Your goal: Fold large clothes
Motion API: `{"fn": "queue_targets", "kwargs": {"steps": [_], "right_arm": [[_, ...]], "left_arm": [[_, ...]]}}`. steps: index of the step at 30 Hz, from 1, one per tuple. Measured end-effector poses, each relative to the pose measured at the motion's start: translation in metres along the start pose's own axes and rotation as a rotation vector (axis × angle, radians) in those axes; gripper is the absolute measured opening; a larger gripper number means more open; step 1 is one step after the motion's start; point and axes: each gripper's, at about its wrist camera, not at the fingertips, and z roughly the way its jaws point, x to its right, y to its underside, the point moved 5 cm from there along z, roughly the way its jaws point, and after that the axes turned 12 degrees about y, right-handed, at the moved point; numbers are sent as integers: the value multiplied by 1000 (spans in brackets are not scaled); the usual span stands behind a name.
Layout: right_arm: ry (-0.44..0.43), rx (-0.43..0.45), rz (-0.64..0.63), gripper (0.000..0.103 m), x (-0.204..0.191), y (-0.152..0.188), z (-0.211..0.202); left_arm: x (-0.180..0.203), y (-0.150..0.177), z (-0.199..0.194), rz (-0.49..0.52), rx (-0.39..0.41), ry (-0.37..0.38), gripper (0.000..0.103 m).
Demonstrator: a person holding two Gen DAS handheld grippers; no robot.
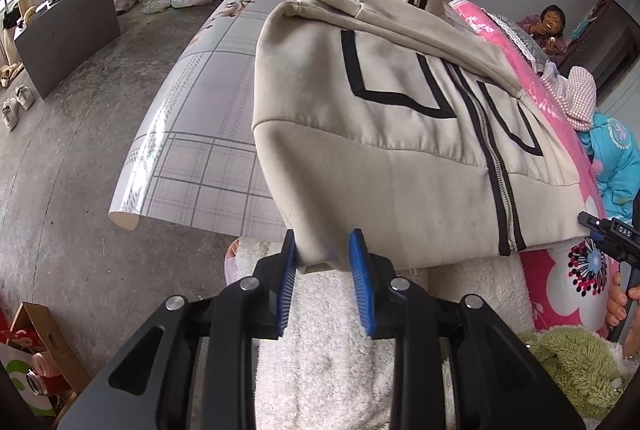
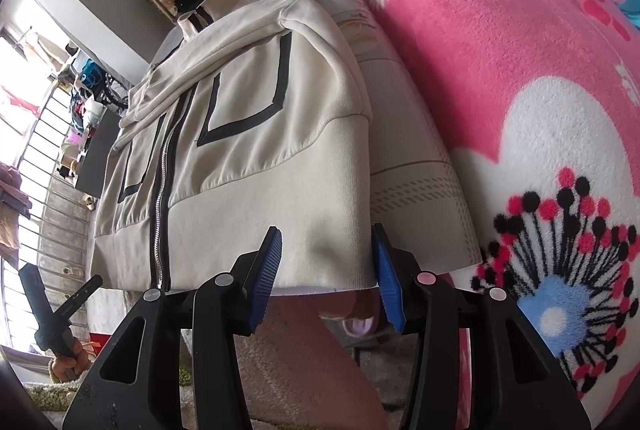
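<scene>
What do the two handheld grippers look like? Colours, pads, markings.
Both match: the left gripper and right gripper have matte black bodies with triangular cutouts, round silver pivot pins, and two black fingers faced with ribbed blue pads. From the left view, the right gripper's black body shows white letters, DAS. No cables or sleeves visible.

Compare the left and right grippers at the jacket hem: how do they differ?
The left gripper stands narrower, straddling the jacket's hem corner by the plaid table cover; the right gripper gapes wider around the opposite corner, beside the pink blanket. Fabric nearly fills the left gap; the right spans a broader stretch of hem. Both have blue ribbed pads, and neither pair visibly presses the fabric.
</scene>
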Motion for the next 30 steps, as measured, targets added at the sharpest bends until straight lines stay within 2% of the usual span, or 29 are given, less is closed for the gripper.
{"fn": "queue_targets", "kwargs": {"steps": [1, 2, 3, 6, 12, 21, 30], "right_arm": [[1, -2, 7, 41, 1, 0, 1], [9, -1, 9, 32, 3, 1, 1], [27, 3, 5, 20, 4, 1, 0], [52, 10, 0, 5, 7, 2, -2], [15, 75, 6, 3, 2, -7, -24], [-83, 159, 59, 3, -6, -49, -50], [-176, 154, 159, 3, -11, -103, -34]], "left_arm": [[-2, 0, 2, -10, -6, -2, 26], [-2, 0, 1, -13, 1, 7, 26], [1, -1, -1, -3, 11, 12, 21], [11, -5, -11, 54, 49, -8, 8], [25, -23, -31, 88, 127, -9, 5], [32, -68, -37, 110, 208, -15, 5], [20, -114, -20, 82, 230, -15, 5]]}}
